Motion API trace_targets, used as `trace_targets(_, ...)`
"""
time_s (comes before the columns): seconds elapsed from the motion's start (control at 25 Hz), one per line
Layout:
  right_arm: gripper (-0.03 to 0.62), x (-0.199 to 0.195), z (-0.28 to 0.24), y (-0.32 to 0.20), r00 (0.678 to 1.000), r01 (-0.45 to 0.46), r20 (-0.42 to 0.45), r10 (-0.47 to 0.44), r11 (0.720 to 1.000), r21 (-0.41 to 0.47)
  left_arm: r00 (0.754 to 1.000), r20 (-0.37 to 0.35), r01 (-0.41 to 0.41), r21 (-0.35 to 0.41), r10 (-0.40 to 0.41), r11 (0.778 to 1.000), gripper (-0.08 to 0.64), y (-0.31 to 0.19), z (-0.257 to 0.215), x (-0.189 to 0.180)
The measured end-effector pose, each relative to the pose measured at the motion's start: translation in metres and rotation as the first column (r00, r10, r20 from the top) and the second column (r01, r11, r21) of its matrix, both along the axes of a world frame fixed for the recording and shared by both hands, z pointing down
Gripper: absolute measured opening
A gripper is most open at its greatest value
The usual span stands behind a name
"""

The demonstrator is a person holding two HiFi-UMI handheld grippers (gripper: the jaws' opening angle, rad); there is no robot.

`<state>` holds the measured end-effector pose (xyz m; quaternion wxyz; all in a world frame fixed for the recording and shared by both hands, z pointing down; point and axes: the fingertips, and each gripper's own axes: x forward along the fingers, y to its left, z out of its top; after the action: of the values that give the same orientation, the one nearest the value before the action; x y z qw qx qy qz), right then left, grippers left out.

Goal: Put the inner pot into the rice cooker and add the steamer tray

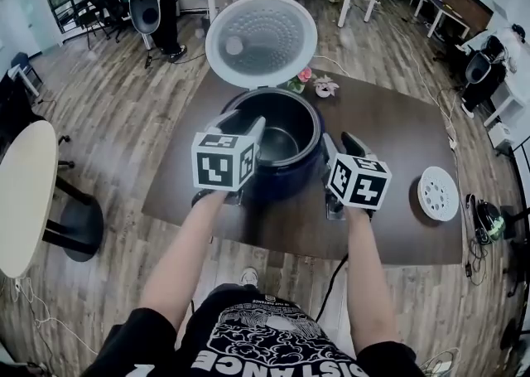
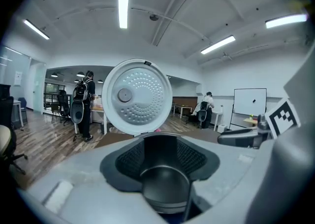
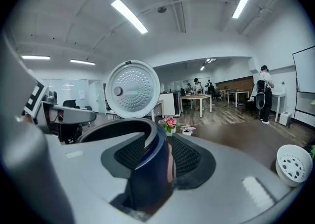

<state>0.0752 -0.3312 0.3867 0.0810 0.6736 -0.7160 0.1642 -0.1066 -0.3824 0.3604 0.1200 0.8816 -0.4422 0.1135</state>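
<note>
Head view: inner pot [image 1: 277, 145] sat inside the rice cooker [image 1: 290, 185]; steamer tray [image 1: 437, 193] lay well off to the right.
Left gripper view: left gripper [image 2: 160, 156] stood parted, holding nothing.
Right gripper view: right gripper [image 3: 155, 159] loosely straddled the cooker wall, ungripped.
My call: lift both clear first, then fetch the tray.
</note>
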Motion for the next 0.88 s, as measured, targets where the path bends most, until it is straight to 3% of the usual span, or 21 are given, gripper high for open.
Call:
trace_targets(0.4,0.195,0.082,-0.006,0.086,0.992,-0.125,-0.027,0.126,0.992,0.028,0.987,0.038,-0.159,0.018,0.158,0.987,0.244,0.063,-0.005,0.101)
trace_targets(0.88,0.244,0.217,0.004,0.215,0.943,-0.333,-0.002,0.333,0.943,0.008,0.917,0.041,-0.395,-0.048,0.397,0.917,0.293,0.157,0.017,0.262)
